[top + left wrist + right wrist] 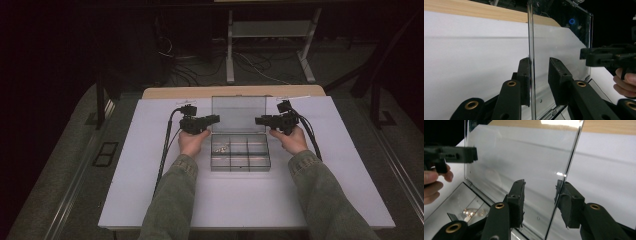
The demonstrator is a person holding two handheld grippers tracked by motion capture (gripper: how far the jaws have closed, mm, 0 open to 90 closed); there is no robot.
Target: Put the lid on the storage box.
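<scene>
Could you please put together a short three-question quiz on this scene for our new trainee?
1. True or false: the clear lid of the compartment box stands upright.
2. Which compartment holds the small metal pieces? A) far left B) near right C) far right
3. What passes between the jaws of the left gripper and of the right gripper?

Key:
1. True.
2. A.
3. One side edge of the lid each; the right gripper's jaws stand clear of it, and the left gripper's inner jaw lies at the pane.
</scene>
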